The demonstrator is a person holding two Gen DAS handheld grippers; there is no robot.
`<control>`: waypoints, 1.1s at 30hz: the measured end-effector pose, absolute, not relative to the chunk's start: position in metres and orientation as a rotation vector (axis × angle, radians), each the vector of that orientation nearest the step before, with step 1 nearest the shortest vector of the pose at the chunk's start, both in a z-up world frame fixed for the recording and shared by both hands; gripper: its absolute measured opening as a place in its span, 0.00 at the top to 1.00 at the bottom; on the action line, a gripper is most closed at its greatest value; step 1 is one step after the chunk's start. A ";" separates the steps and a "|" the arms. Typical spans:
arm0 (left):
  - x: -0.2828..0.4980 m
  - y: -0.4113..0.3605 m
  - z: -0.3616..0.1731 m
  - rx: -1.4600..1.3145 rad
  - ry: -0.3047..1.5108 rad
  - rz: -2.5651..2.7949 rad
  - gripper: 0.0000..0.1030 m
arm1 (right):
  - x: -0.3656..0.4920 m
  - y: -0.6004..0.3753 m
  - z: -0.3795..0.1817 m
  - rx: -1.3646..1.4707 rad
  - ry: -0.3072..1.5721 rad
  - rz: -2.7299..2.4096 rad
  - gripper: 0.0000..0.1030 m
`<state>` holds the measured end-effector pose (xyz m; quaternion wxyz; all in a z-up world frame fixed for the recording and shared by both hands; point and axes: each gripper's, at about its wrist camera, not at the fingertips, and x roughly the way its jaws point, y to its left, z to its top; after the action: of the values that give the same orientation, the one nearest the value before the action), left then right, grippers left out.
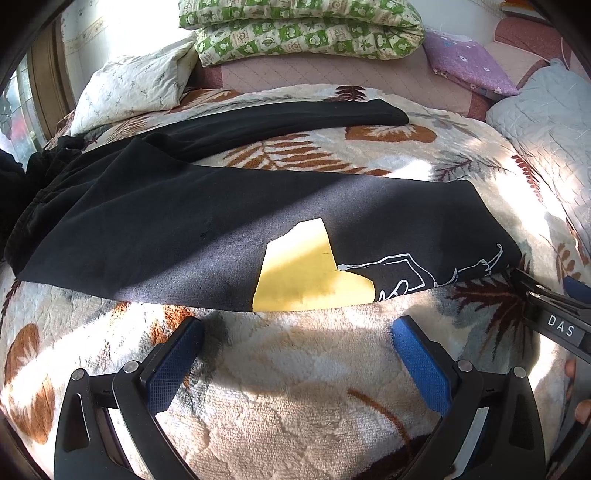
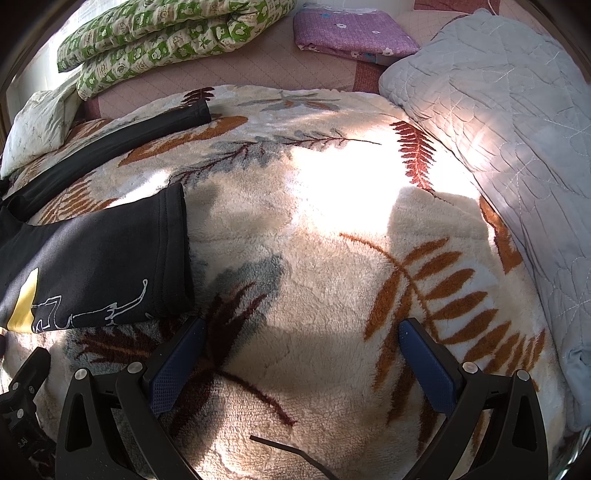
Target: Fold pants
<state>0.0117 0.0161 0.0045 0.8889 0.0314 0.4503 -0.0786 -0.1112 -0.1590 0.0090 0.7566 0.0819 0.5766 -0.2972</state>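
Black pants (image 1: 184,229) lie spread flat on a leaf-patterned fleece blanket (image 1: 295,369), waistband at the left, legs running right and apart. The near leg bears a yellow patch (image 1: 303,269) and a white line drawing. My left gripper (image 1: 295,332) is open and empty, just in front of the near leg's lower edge. My right gripper (image 2: 301,332) is open and empty over bare blanket (image 2: 332,258), to the right of the near leg's cuff (image 2: 177,251). The far leg (image 2: 110,136) lies behind. The right gripper's body also shows in the left wrist view (image 1: 554,314) beside the cuff.
A green patterned quilt (image 1: 303,33) and a white pillow (image 1: 129,88) lie at the back. A folded purple cloth (image 2: 351,33) and a grey quilted cover (image 2: 517,147) lie at the right. Strong sunlight falls across the blanket.
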 end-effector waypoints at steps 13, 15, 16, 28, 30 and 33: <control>-0.013 0.052 0.046 0.125 0.814 -0.196 0.01 | -0.111 -0.122 0.035 0.088 1.281 -0.600 0.00; -0.015 0.063 0.056 0.134 0.792 -0.191 0.01 | -0.109 -0.110 0.044 0.069 1.242 -0.590 0.00; -0.017 0.068 0.061 0.136 0.783 -0.187 0.01 | -0.108 -0.104 0.049 0.064 1.222 -0.582 0.00; -0.007 0.144 0.090 0.095 0.774 -0.100 0.01 | -0.069 -0.060 0.102 0.016 1.069 -0.503 0.00; -0.002 0.154 0.090 0.080 0.791 -0.084 0.01 | -0.064 -0.056 0.103 0.014 1.066 -0.492 0.00; 0.005 0.166 0.095 0.080 0.784 -0.062 0.01 | -0.057 -0.050 0.103 0.012 1.065 -0.476 0.00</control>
<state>0.0051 0.1661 0.0946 0.9228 0.0388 0.3820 -0.0302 -0.0572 -0.0503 0.1029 0.8346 0.0058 0.5030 -0.2245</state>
